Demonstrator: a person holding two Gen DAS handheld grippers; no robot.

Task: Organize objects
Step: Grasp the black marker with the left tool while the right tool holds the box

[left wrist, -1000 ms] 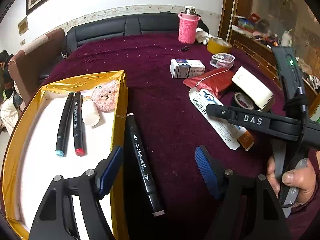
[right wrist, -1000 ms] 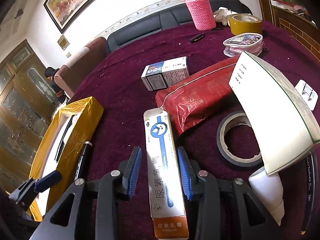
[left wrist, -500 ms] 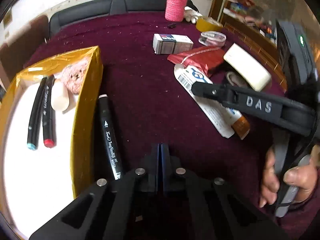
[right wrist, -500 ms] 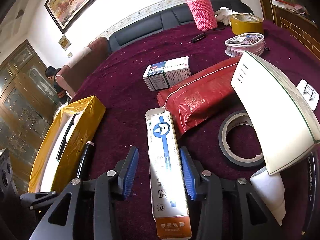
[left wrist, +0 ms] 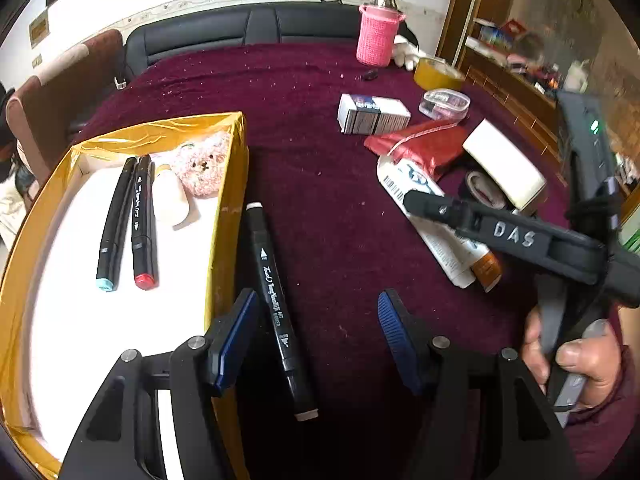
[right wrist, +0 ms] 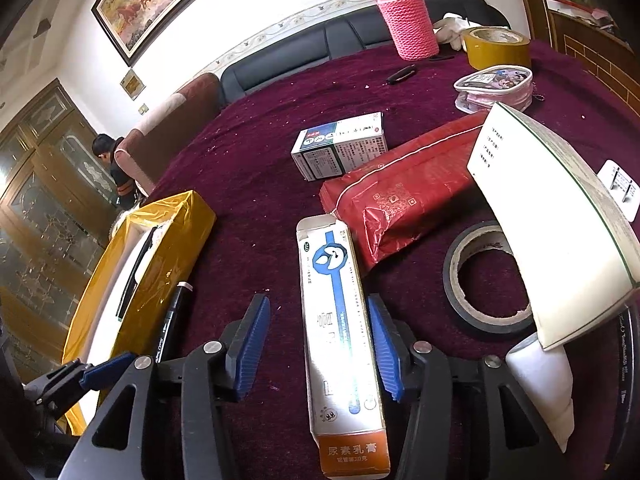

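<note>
Where plush cloth [left wrist: 340,208] spreads, glossy marker [left wrist: 276,300] lies.

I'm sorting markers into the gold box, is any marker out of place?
Yes. One black marker lies on the maroon cloth just outside the gold box, along its wall, while two other markers lie inside on the white lining.

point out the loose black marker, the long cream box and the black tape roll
loose black marker [left wrist: 276,300], left wrist view, on its printed barrel
long cream box [right wrist: 340,332], right wrist view, on its top face
black tape roll [right wrist: 454,280], right wrist view, on its left rim
</note>
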